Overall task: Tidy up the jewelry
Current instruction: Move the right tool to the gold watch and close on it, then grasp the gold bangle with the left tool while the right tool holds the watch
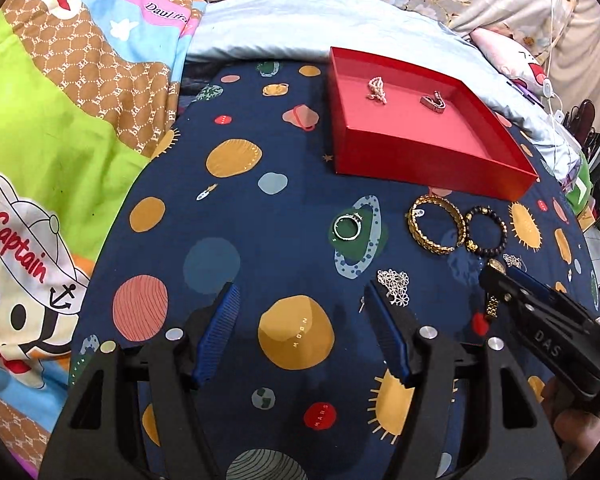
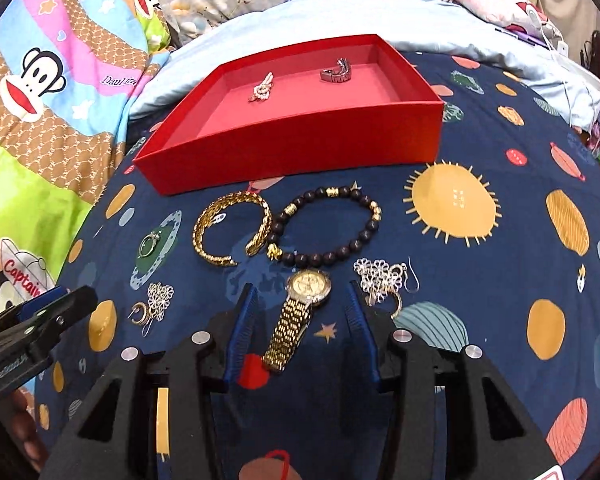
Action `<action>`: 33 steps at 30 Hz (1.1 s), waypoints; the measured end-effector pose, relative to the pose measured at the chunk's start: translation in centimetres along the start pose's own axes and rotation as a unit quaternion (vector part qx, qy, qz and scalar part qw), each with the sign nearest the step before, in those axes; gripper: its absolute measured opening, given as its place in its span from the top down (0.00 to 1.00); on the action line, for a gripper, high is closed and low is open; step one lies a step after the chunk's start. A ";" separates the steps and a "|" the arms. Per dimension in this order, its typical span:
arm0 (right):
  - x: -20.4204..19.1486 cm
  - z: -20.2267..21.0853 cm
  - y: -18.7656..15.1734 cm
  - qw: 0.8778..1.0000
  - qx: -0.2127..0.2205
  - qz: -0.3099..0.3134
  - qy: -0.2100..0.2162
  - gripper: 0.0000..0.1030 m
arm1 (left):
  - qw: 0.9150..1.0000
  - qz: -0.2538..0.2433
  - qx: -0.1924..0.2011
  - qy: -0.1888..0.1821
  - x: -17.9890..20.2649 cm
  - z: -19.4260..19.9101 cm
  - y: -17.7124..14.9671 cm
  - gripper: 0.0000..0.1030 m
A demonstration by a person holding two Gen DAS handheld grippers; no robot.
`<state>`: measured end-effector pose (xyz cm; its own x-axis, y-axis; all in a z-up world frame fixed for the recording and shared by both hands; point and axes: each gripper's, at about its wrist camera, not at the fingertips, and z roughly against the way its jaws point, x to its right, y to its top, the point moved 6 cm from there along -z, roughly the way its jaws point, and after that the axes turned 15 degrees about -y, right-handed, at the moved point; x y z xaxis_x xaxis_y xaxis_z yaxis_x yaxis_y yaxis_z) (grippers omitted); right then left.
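A red tray [image 1: 420, 152] [image 2: 300, 152] lies on the navy space-print sheet and holds a pink bead piece [image 1: 377, 89] [image 2: 263, 87] and a silver band [image 1: 434, 102] [image 2: 337, 71]. In front of it lie a silver ring [image 1: 348, 226] [image 2: 149, 243], a gold bangle [image 1: 436, 224] [image 2: 232, 232], a dark bead bracelet [image 1: 485, 230] [image 2: 328, 226], silver flower earrings [image 1: 395, 286] [image 2: 380, 276] and a gold watch [image 2: 300, 312]. My right gripper [image 2: 302, 304] is open with the watch between its fingers. My left gripper [image 1: 302, 300] is open and empty beside one flower earring.
A bright cartoon-monkey quilt [image 1: 60, 120] is piled on the left. A light blue pillow [image 1: 280, 24] and floral bedding lie behind the tray. A second flower earring with a gold hoop [image 2: 152, 306] lies near the left gripper's tip [image 2: 60, 308]. Cables hang at the far right.
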<state>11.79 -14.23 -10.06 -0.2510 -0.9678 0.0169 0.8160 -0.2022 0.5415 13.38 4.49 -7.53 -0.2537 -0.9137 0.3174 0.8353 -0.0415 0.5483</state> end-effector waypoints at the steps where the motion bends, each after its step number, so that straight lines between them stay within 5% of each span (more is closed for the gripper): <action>1: -0.1 0.0 0.0 1.000 0.002 0.004 -0.005 0.63 | 1.000 0.000 0.000 -0.002 0.1 0.0 0.0 0.39; 7: 0.1 -0.1 -0.1 1.000 0.009 0.025 -0.016 0.79 | 1.000 -0.007 0.000 -0.014 1.2 -0.4 0.3 0.39; 33: 5.0 3.1 -2.6 1.000 -0.006 0.000 0.019 0.79 | 0.997 -0.037 -0.024 -0.063 9.2 -7.5 2.8 0.36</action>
<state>6.82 -18.05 -8.73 -0.2309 -0.9729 -0.0138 0.8223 -0.2027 0.5317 17.08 -7.09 -8.85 -0.3717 -0.8495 0.3744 0.8342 -0.1287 0.5362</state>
